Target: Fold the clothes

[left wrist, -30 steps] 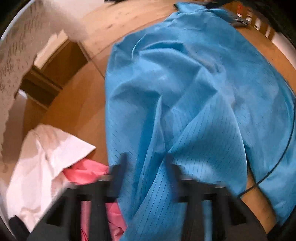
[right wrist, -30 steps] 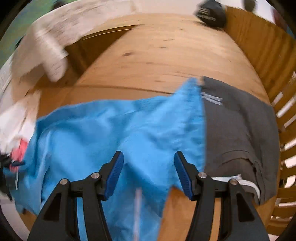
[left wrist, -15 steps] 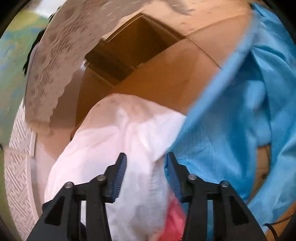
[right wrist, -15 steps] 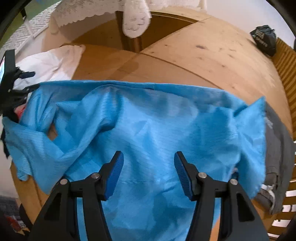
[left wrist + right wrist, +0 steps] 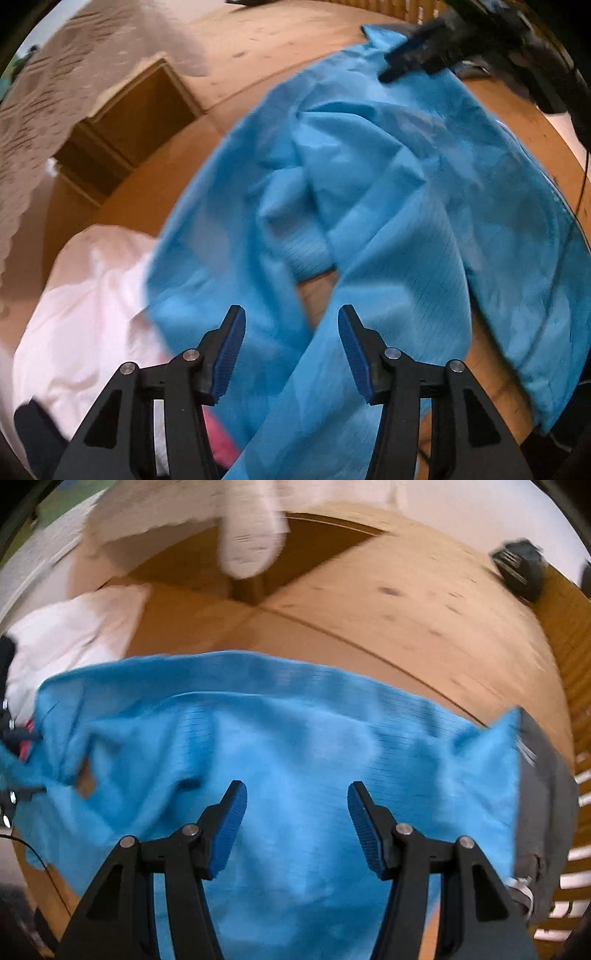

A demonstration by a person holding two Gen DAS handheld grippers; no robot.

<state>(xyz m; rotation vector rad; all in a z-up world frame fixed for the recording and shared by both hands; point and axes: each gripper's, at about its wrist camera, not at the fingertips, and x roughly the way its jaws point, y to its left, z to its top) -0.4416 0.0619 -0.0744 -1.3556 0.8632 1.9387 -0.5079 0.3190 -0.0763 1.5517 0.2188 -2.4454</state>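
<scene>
A bright blue garment lies crumpled across the wooden table; it also shows in the right wrist view. My left gripper is open and empty, hovering over the garment's near folds. My right gripper is open and empty above the garment's middle. The right gripper also shows as a dark blurred shape at the garment's far end in the left wrist view.
A white garment with a pink one under it lies at the left. A grey garment lies at the right edge by a slatted rail. A lace cloth hangs over a wooden cabinet. A black object sits far right.
My left gripper swung from the white garment back over the blue one and its jaws opened wider. The right gripper drew back slightly; the blue garment sits lower in its view.
</scene>
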